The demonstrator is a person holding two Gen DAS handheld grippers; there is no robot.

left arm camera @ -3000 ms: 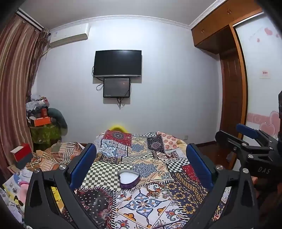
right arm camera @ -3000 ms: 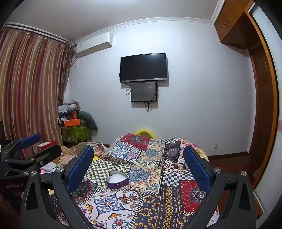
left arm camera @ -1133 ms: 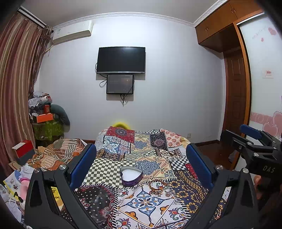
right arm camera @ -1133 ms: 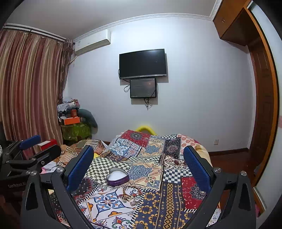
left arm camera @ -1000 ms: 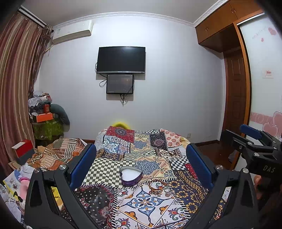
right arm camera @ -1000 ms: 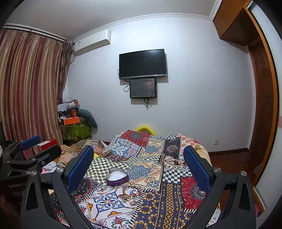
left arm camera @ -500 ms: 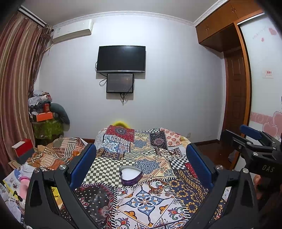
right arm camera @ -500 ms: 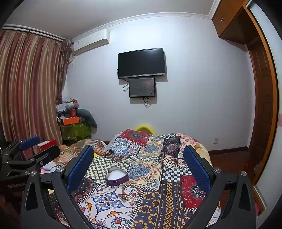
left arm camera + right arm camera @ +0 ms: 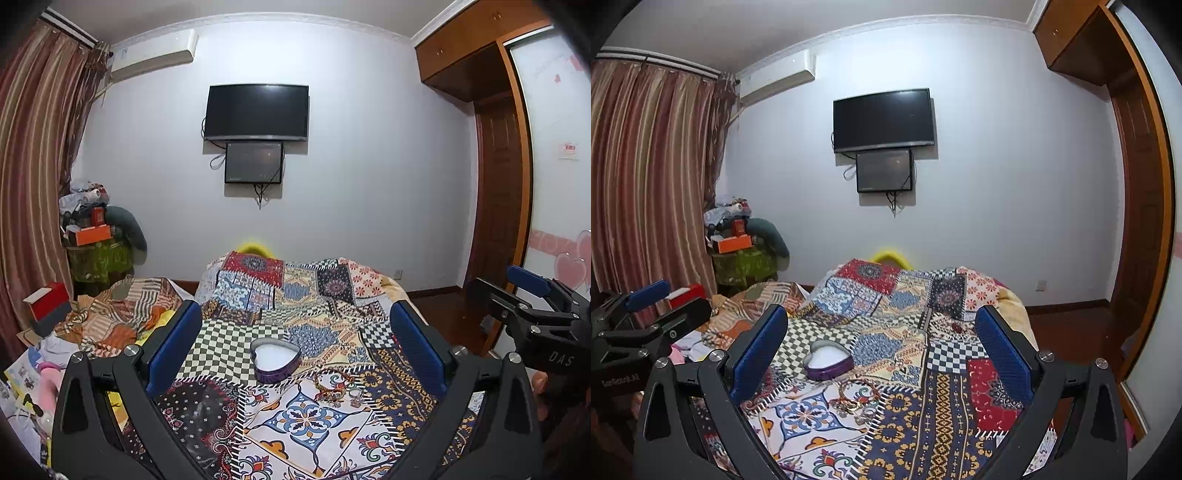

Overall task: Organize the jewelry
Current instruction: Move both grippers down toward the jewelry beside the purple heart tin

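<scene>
Two hand-held grippers hover above a patchwork bedspread, both with jaws spread wide and holding nothing.

From the left wrist view, the left gripper [image 9: 295,343] frames a purple heart-shaped tin [image 9: 275,360] lying open on the bedspread [image 9: 306,417], its white inside showing with nothing visible in it. Just beside the tin, toward its near right, lies a small heap of jewelry [image 9: 338,386]: beaded bracelets and smaller pieces too tiny to tell apart. The right gripper [image 9: 881,347] sees the same tin [image 9: 829,360] left of centre, nearer its left finger, with the jewelry [image 9: 858,398] just below it. Each gripper shows at the edge of the other's view, well apart from the tin.
</scene>
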